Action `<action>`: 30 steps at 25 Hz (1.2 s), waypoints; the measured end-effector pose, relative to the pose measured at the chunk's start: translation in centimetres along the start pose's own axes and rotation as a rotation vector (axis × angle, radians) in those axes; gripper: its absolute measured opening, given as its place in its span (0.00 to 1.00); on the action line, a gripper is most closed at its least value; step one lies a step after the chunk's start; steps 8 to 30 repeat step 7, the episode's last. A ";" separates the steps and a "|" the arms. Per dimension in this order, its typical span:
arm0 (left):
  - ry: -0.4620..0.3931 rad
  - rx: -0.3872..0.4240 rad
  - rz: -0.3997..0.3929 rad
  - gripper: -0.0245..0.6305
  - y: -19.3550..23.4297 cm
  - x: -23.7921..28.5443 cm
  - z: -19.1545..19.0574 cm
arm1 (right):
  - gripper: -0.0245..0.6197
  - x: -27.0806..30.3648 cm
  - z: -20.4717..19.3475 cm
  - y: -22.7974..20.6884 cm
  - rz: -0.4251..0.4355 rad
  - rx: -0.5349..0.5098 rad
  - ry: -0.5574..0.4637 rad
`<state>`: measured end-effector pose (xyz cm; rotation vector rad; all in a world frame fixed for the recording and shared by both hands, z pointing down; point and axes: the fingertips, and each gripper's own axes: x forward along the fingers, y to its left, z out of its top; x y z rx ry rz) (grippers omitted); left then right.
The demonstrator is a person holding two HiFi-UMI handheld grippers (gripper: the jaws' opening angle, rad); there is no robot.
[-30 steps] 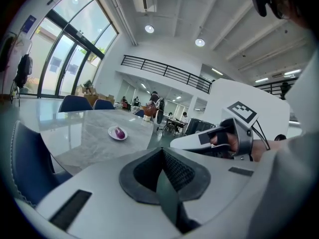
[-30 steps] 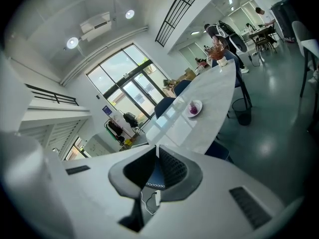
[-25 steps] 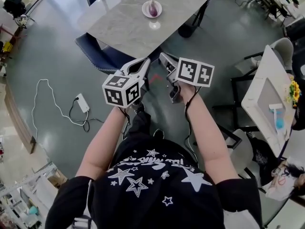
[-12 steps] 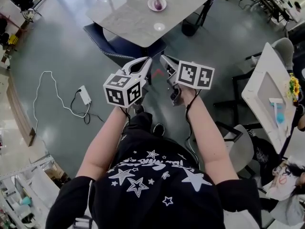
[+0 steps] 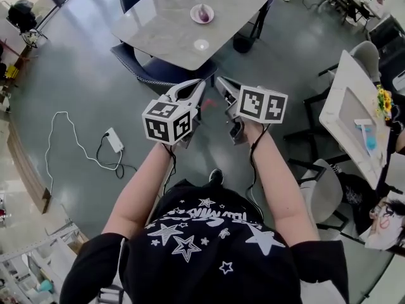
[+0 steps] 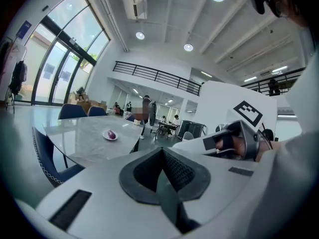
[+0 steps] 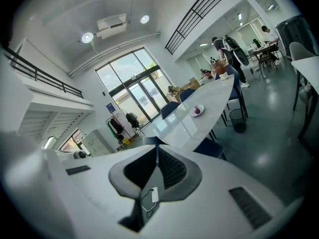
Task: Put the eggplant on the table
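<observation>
A purple eggplant [image 5: 202, 12] lies on a small white plate [image 5: 195, 16] on the grey marble table [image 5: 164, 30], far ahead of me. Both grippers hang in the air over the floor, well short of the table's near edge. My left gripper [image 5: 201, 83] and my right gripper [image 5: 219, 80] sit side by side, both shut with nothing between their jaws. The left gripper view shows the eggplant [image 6: 111, 134] small and distant on the table [image 6: 79, 138]. In the right gripper view the eggplant [image 7: 198, 110] is also far off on the table [image 7: 197, 126].
A blue chair [image 5: 149, 71] stands at the table's near edge, between me and it. A white cable with a power adapter [image 5: 114, 139] lies on the floor at left. A dark bin [image 5: 243, 42] stands beside the table. A white desk [image 5: 345, 116] and a chair [image 5: 319, 198] are at right.
The view has shifted slightly as the person moves over the floor. Both grippers stay shut and side by side. The eggplant is still on its plate.
</observation>
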<state>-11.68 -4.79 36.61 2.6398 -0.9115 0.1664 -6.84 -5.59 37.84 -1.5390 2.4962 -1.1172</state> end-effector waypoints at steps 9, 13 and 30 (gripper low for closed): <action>0.005 0.024 -0.037 0.05 0.9 -2.9 0.8 | 0.07 0.8 -0.7 3.2 -0.033 -0.043 -0.014; 0.005 0.024 -0.037 0.05 0.9 -2.9 0.8 | 0.07 0.8 -0.7 3.2 -0.033 -0.043 -0.014; 0.005 0.024 -0.037 0.05 0.9 -2.9 0.8 | 0.07 0.8 -0.7 3.2 -0.033 -0.043 -0.014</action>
